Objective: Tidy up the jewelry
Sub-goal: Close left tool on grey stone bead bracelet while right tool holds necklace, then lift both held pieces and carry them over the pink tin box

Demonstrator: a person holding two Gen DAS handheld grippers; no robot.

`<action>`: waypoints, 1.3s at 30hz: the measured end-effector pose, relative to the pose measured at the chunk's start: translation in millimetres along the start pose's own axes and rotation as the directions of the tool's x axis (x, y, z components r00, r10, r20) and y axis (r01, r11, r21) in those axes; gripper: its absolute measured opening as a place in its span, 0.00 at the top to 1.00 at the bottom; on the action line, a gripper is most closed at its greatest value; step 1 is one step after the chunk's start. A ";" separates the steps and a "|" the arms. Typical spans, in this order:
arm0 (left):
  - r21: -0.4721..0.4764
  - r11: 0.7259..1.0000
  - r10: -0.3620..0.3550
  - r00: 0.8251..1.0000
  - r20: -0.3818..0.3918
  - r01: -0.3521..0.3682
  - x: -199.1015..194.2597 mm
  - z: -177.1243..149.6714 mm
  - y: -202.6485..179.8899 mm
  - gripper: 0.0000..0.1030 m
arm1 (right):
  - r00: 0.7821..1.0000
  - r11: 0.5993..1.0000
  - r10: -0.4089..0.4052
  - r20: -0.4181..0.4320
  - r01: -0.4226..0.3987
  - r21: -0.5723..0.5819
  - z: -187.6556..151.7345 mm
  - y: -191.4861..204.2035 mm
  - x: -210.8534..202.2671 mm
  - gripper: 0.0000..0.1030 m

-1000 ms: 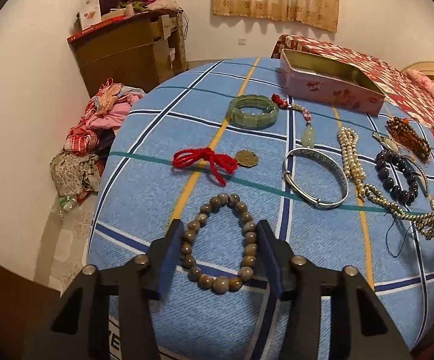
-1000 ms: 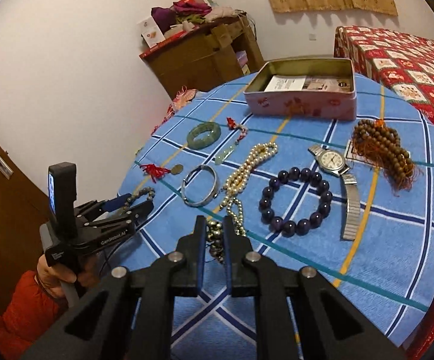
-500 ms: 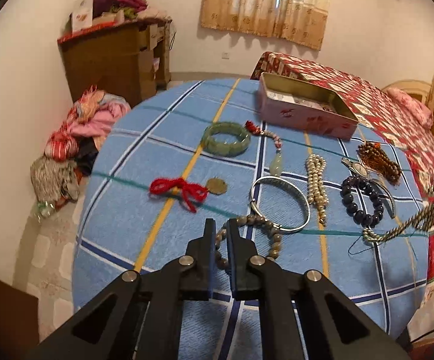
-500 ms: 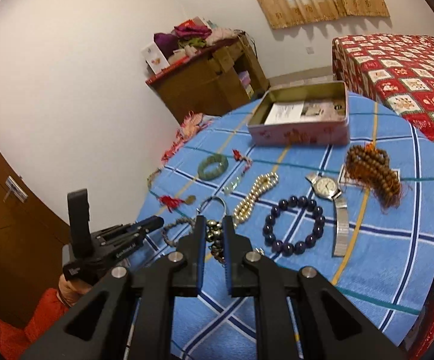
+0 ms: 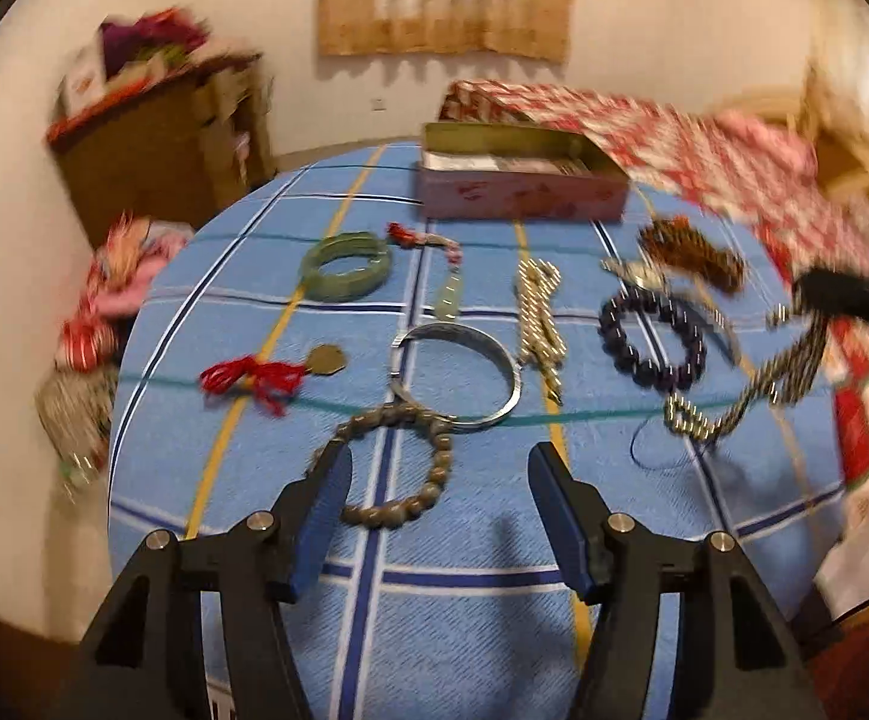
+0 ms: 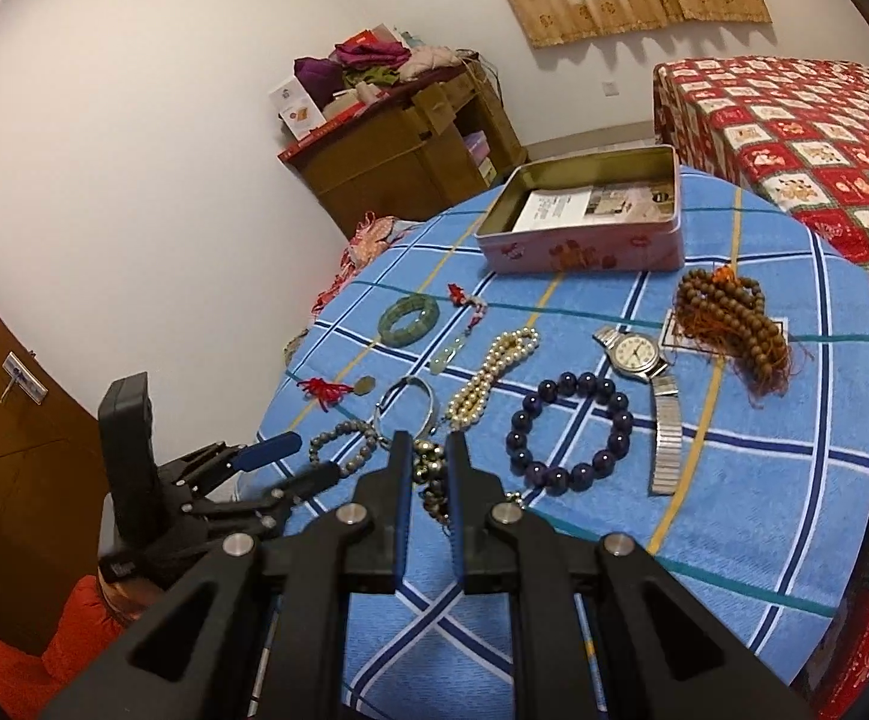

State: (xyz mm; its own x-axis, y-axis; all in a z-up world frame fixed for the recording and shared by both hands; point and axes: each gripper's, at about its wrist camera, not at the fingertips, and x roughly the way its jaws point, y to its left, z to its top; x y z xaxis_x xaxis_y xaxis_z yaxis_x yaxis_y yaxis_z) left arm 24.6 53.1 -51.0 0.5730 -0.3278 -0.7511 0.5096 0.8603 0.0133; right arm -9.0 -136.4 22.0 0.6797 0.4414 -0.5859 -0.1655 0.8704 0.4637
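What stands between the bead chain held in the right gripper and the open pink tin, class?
Nothing tall does. Between the right gripper, shut on the bead chain, and the pink tin lie only flat pieces on the cloth: the pearl strand and the purple bead bracelet. A lifted carry should clear them.

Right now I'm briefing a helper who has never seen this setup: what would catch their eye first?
Probably the jewelry spread across the blue checked tablecloth: a dark purple bead bracelet near the middle, a wristwatch beside it, and a pink tin box open at the far edge. Nearest the camera, the right gripper is shut on a gold-coloured chain hanging from it, while the left gripper stands open over a grey-brown bead bracelet.
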 end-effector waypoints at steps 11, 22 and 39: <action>-0.063 0.998 0.013 0.994 -0.105 -0.020 32.0 -2.5 8.9 0.91 | 0.999 1.000 0.016 0.028 -0.016 0.025 3.9 -7.4 -10.6 0.87; -0.140 0.986 -0.089 0.996 0.007 0.090 -4.5 9.3 16.7 0.93 | 0.994 0.996 0.081 0.078 -0.084 0.033 26.5 -5.0 -32.0 0.87; -0.020 0.993 -0.108 0.948 0.298 0.120 -24.1 166.2 -2.2 0.92 | 0.958 0.994 0.091 0.274 -0.073 -0.076 167.3 -0.8 -40.4 0.87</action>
State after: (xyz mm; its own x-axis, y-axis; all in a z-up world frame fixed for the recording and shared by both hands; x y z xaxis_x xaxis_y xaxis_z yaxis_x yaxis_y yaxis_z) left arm 116.3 -5.8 76.7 0.6798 -0.5203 -0.5169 0.5612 0.8227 -0.0900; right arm 83.3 -191.4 156.5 0.8311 0.4425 -0.3368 -0.2686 0.8498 0.4535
